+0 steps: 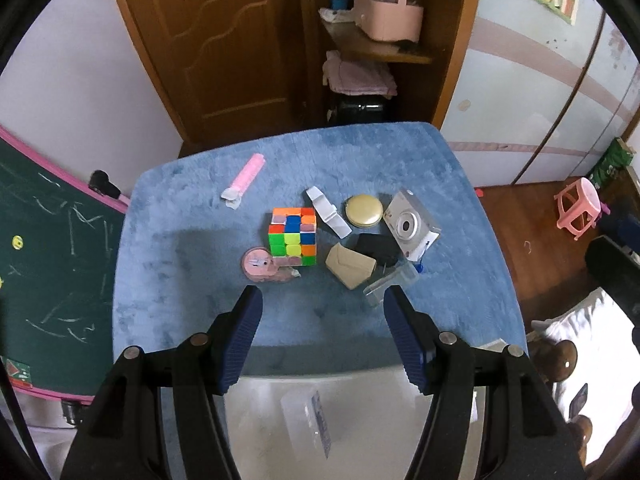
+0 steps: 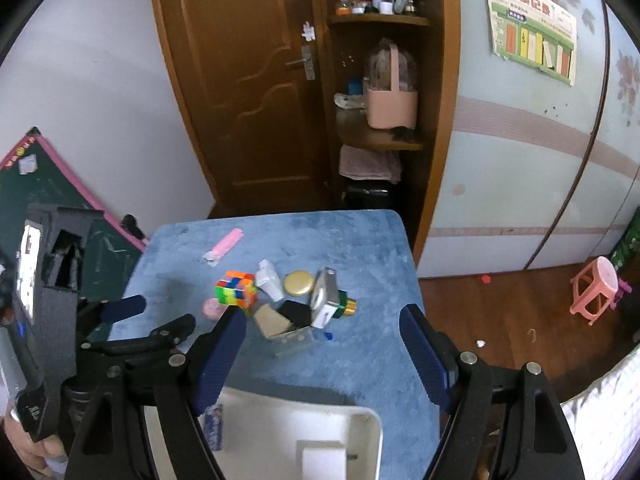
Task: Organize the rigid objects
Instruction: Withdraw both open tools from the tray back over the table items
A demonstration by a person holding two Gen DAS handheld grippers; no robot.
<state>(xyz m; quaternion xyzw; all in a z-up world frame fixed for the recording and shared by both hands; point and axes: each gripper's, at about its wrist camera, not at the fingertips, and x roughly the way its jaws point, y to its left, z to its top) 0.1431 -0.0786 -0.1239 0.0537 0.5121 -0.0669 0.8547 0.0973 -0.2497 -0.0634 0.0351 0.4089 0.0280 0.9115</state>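
Both our left gripper (image 1: 322,304) and right gripper (image 2: 322,332) hang released and empty above the white bin (image 2: 372,420), while the clustered objects (image 1: 352,240) beyond on the blue mat (image 1: 192,208) touch, so we judge grabbing one could knock its neighbours.

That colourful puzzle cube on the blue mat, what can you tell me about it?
The puzzle cube is a scrambled three-by-three of glossy plastic: orange, green, blue, yellow, red and pinkish tiles. It sits flat on the blue mat, near the middle of the clutter. A round pink item lies against its lower left corner. Nothing grips it.
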